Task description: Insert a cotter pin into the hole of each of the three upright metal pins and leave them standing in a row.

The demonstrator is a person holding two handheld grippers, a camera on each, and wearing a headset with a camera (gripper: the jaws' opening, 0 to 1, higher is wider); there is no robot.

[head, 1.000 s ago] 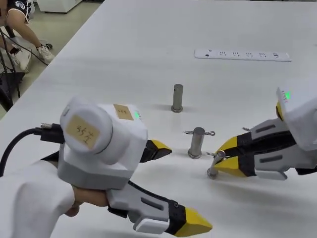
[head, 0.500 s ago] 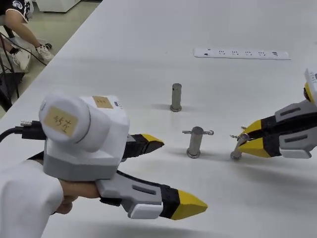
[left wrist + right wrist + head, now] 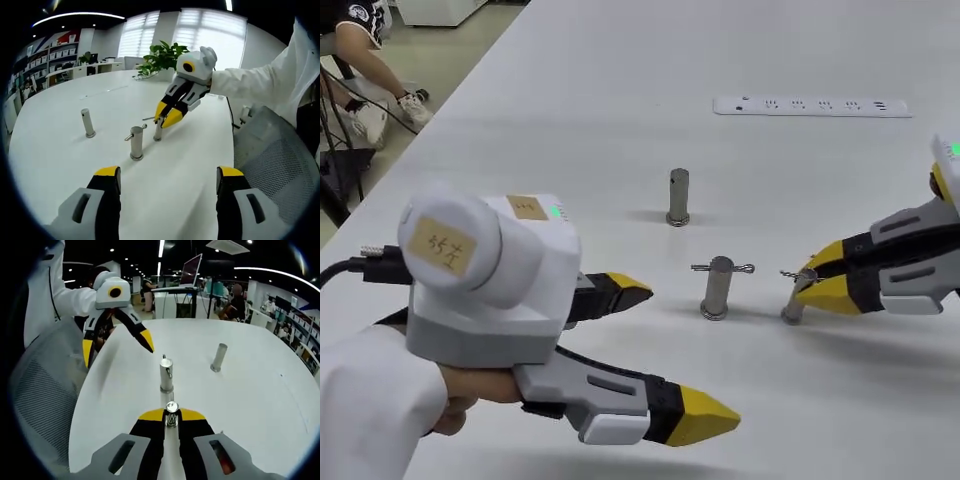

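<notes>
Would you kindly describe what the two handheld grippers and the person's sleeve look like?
The left gripper and right gripper have white-and-grey bodies and black fingers with pointed yellow tips. A black cable runs from the left gripper's rear; each shows a green light. The sleeve is white.

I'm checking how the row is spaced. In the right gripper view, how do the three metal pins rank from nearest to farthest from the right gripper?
1. The gripped pin: between the shut jaws of the right gripper.
2. The middle pin: standing just ahead of the jaws.
3. The bare pin: farthest, ahead and toward the view's right.
</notes>
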